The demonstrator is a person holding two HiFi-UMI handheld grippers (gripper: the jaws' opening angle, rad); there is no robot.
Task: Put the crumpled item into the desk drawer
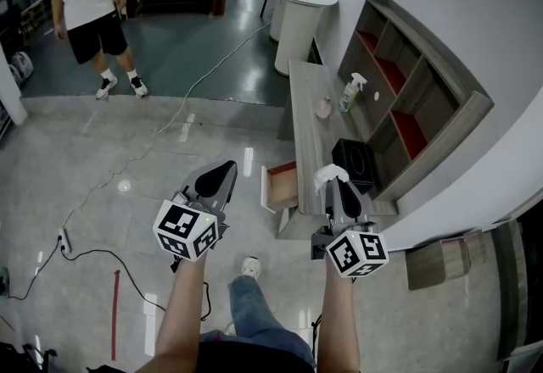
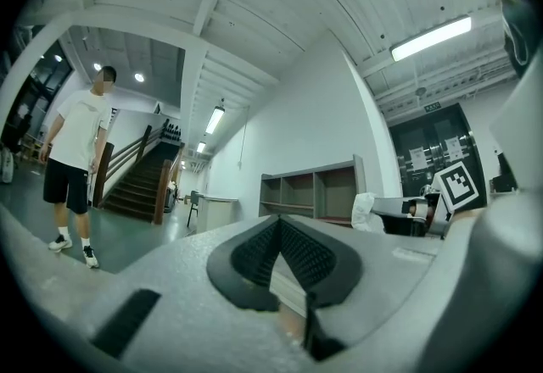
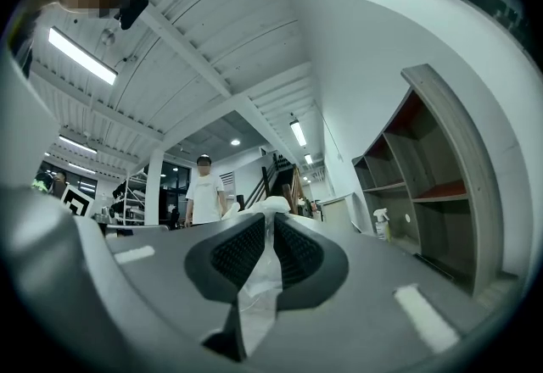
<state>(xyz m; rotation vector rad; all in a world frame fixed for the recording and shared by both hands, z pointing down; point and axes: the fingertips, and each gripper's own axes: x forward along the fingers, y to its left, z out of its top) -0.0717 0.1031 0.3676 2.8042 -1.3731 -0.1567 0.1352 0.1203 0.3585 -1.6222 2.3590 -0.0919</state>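
Note:
The crumpled item (image 1: 329,175) is a white wad of thin plastic or paper. My right gripper (image 1: 337,186) is shut on it and holds it up over the near end of the long grey desk (image 1: 307,121). In the right gripper view the white wad (image 3: 258,282) fills the slit between the dark pads of the right gripper (image 3: 270,223) and bulges past the tips. The desk drawer (image 1: 281,187) stands pulled out toward the floor, just left of that gripper. My left gripper (image 1: 214,183) hangs over the floor left of the drawer, jaws shut and empty; the left gripper (image 2: 278,225) sees the wad (image 2: 365,210) to its right.
On the desk stand a black box (image 1: 356,162), a spray bottle (image 1: 349,93) and a small pink thing (image 1: 323,108). A grey shelf unit (image 1: 407,100) lines the wall behind. A person (image 1: 89,2) stands far off on the left. A cable and power strip (image 1: 65,240) lie on the floor.

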